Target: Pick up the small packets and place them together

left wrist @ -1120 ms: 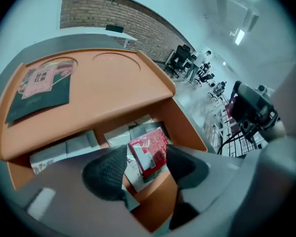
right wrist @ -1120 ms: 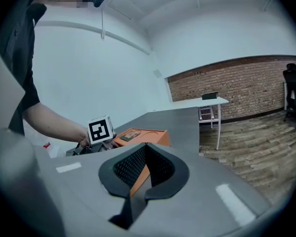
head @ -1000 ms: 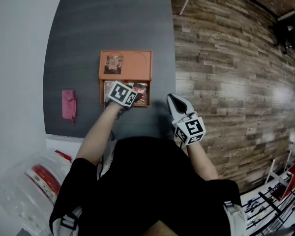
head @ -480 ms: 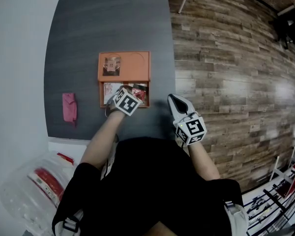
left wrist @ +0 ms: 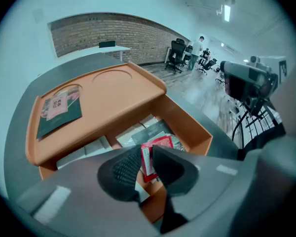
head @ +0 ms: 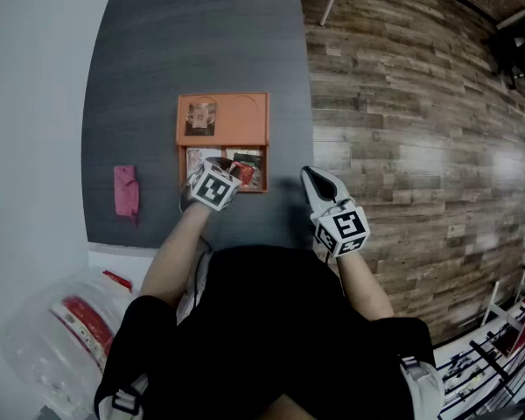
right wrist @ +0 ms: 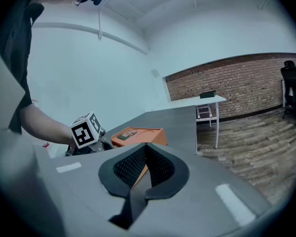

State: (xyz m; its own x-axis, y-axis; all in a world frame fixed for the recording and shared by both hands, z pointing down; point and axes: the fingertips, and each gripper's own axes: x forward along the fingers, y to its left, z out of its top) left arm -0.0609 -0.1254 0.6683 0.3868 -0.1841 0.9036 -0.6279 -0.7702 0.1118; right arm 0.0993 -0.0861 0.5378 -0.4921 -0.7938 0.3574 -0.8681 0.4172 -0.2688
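One downturned left gripper (left wrist: 147,158), jaws just closing on red packet (left wrist: 158,142)

Nothing legible shows anywhere. The green-and-pink packet (left wrist: 59,110) on the orange tray (left wrist: 123,90), beyond the left gripper (left wrist: 145,158), carries lettering too blurred to read, as does the red packet (left wrist: 163,142) that its jaws have just been closing on. That gripper's marker cube (head: 212,185) bears only black-and-white squares.
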